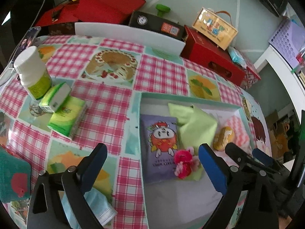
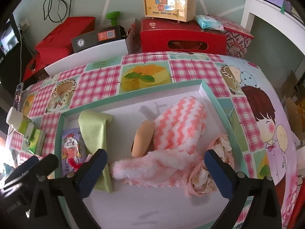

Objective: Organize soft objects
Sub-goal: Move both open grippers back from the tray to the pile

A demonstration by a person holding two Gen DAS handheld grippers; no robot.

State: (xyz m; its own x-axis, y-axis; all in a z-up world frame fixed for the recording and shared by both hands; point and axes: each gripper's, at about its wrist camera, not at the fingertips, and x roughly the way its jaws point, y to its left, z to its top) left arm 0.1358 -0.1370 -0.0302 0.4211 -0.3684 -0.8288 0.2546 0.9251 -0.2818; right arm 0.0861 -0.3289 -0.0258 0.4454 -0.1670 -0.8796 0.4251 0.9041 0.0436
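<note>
1. Soft objects lie together in a shallow white tray (image 2: 211, 103) with a teal rim: a pink-and-white zigzag cloth (image 2: 179, 124), a fluffy pink piece (image 2: 152, 164), a green cloth (image 2: 95, 129), a purple cartoon packet (image 1: 162, 145) and a bright pink plush (image 1: 184, 164).
2. Right tool (image 2: 154, 169) hangs over the fluffy piece, jaws spread wide, pads clear of it.
3. Left tool (image 1: 152, 164) stands spread wide, astride the tray's left rim, holding nothing.
4. Left of the tray on the checked counter (image 1: 106, 103): green tissue packs (image 1: 64, 114), a white bottle (image 1: 32, 70) and a blue face mask (image 1: 99, 208).
</note>
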